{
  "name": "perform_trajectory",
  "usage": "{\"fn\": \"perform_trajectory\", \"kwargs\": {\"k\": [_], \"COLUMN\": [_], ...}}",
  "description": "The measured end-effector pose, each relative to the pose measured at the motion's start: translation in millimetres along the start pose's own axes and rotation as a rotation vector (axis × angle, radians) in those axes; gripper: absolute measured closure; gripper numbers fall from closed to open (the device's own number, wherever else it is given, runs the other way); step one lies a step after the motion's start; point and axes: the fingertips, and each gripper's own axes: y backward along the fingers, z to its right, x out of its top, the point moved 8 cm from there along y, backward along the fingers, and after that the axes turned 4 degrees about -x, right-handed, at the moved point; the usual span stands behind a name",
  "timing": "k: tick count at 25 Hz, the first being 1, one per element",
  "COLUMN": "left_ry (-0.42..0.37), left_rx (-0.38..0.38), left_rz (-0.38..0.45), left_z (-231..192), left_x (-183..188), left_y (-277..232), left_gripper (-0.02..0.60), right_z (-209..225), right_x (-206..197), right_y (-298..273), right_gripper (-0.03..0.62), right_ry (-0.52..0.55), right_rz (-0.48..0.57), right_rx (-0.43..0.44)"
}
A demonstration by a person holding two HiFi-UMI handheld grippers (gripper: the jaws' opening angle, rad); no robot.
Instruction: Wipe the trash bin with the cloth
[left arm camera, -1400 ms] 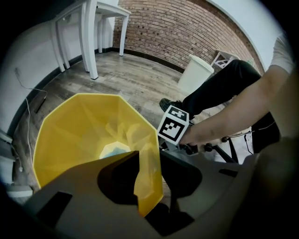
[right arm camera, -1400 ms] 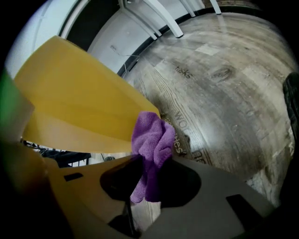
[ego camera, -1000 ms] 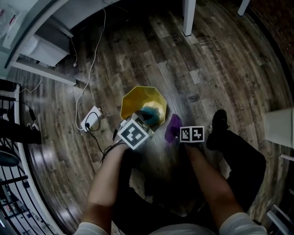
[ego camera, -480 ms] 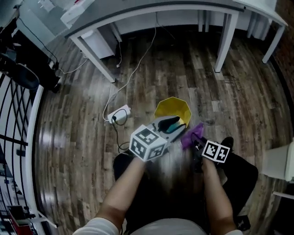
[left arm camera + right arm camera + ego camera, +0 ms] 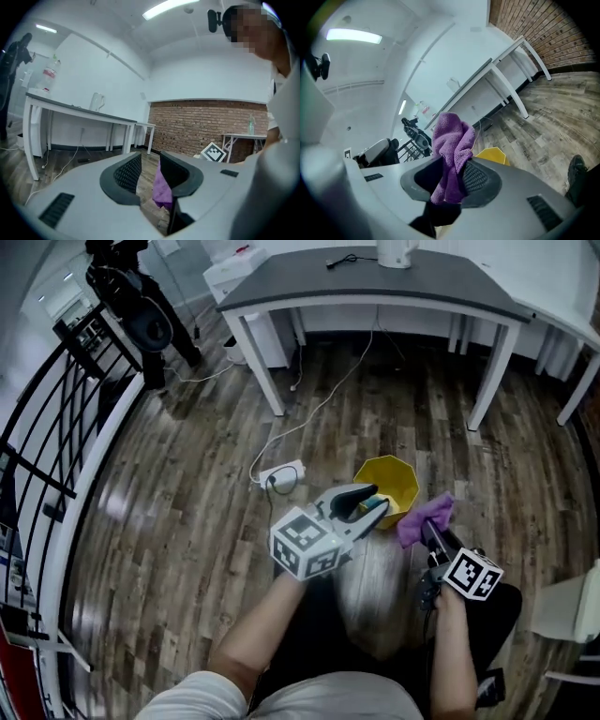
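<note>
Trash bin (image 5: 403,486): stood on floor (image 5: 178,521)
Left tongs (image 5: 149,174): held spread, just narrowed, nothing between
Right tongs (image 5: 452,180): clamped on cloth (image 5: 452,136)

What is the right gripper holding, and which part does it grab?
A purple cloth. The right gripper pinches its bunched lower part between its fingers; most of it sticks out past them.

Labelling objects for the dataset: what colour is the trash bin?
The trash bin is yellow, plain with no pattern. It shows best in the head view.
</note>
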Motion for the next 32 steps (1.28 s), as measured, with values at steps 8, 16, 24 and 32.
{"fn": "perform_trajectory", "kwargs": {"k": [8,16,24,32], "left_ry": [0.107,0.187,0.167,0.195], "left_rx": [0.016,-0.029,-0.026,0.008], "left_rz": [0.099,0.136,0.157,0.186], "left_z": [37.1,76.7,91.4,88.4], "left_x": [-5.2,-14.3,0.2,2.6], "left_y": [40.3,64.1,76.3,77.2], "left_gripper": [0.477,0.500,0.520,0.557], "right_z": [-34.4,-74.1,-96.2,-106.5], "right_x": [-1.7,3.4,10.7,10.7], "right_y": [33.0,66.3,91.8,98.5], "right_gripper": [0.479,0.479,0.479,0.480], "right_ry": [0.098,0.143,0.184,0.231], "right_rz": [0.027,0.091,0.118,0.118], "right_rx": [0.036,0.162,0.175,0.170]}}
